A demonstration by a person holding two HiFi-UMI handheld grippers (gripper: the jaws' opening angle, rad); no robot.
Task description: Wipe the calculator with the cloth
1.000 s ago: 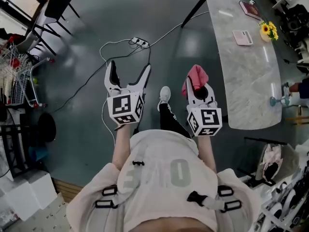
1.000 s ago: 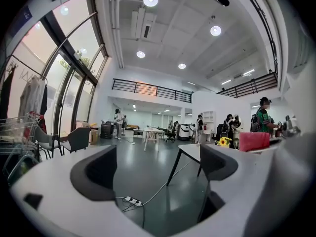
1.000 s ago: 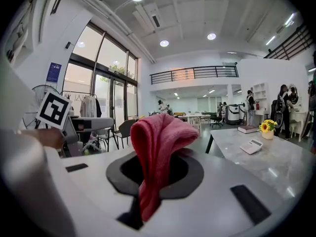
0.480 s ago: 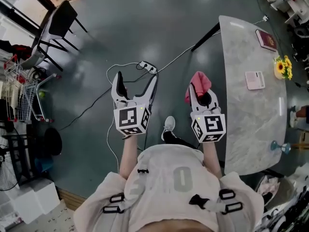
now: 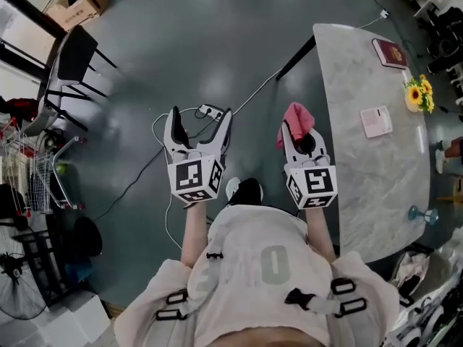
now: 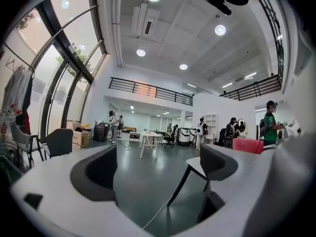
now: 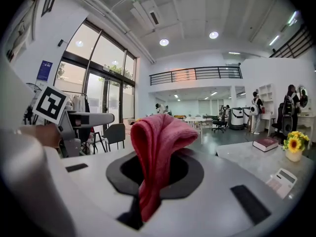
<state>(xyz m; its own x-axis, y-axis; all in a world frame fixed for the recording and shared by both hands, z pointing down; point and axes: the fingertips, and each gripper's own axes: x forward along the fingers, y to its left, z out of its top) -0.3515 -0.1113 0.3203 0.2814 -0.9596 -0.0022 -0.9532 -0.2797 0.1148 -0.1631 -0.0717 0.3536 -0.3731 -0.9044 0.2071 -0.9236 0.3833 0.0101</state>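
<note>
A pink cloth (image 5: pixel 296 118) (image 7: pixel 157 152) is pinched in my right gripper (image 5: pixel 298 130), which is shut on it and held over the floor just left of the marble table (image 5: pixel 362 172). The pale pink calculator (image 5: pixel 376 121) (image 7: pixel 282 178) lies flat on the table's far right part, well away from both grippers. My left gripper (image 5: pixel 198 125) (image 6: pixel 158 169) hangs open over the floor with nothing between its jaws.
A dark red booklet (image 5: pixel 389 52) (image 7: pixel 265 143) and a small vase of yellow flowers (image 5: pixel 417 95) (image 7: pixel 294 147) stand beyond the calculator. A power strip (image 5: pixel 208 111) with white cable lies on the floor. A black chair (image 5: pixel 71 60) stands at the left, beside racks and a cart.
The head view has shifted: the table and calculator sit a little differently in frame. Both grippers keep their poses, the right still shut on the cloth.
</note>
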